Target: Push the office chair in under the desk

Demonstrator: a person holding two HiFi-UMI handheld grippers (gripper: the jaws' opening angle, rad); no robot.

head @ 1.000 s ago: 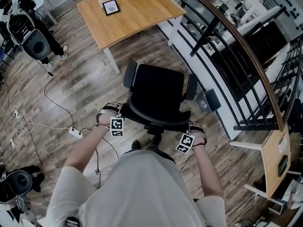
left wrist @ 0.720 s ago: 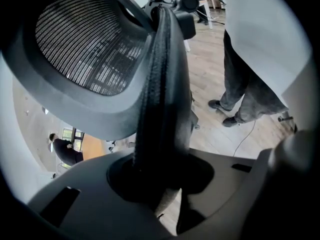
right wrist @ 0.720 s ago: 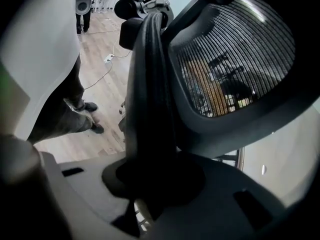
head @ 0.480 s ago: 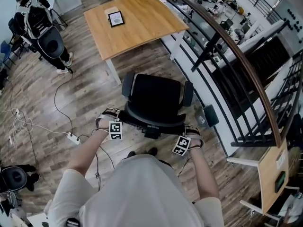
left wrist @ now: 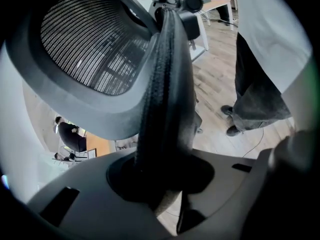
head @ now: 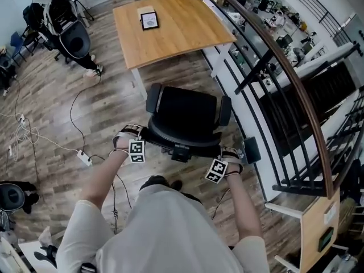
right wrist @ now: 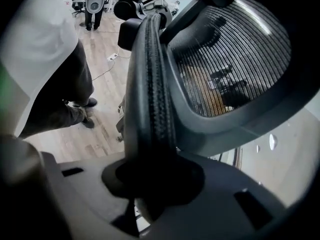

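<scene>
A black office chair (head: 185, 115) stands on the wood floor, its seat facing the wooden desk (head: 176, 33) a short way ahead. My left gripper (head: 138, 139) is shut on the left edge of the backrest. My right gripper (head: 228, 157) is shut on the right edge. In the left gripper view the padded backrest rim (left wrist: 165, 99) runs down between the jaws of the left gripper (left wrist: 160, 184), with the mesh back (left wrist: 95, 44) to its left. In the right gripper view the right gripper (right wrist: 152, 184) holds the same kind of rim (right wrist: 150, 99), mesh (right wrist: 235, 54) to its right.
A black metal railing with a wooden handrail (head: 278, 56) runs along the right, close to the chair. A framed tablet (head: 149, 20) lies on the desk. Cables and a power strip (head: 84, 158) lie on the floor at left. Another chair and a person (head: 68, 33) are at top left.
The chair and both grippers have moved forward towards the desk, and I have stepped after them. Both grips on the backrest stay as they were.
</scene>
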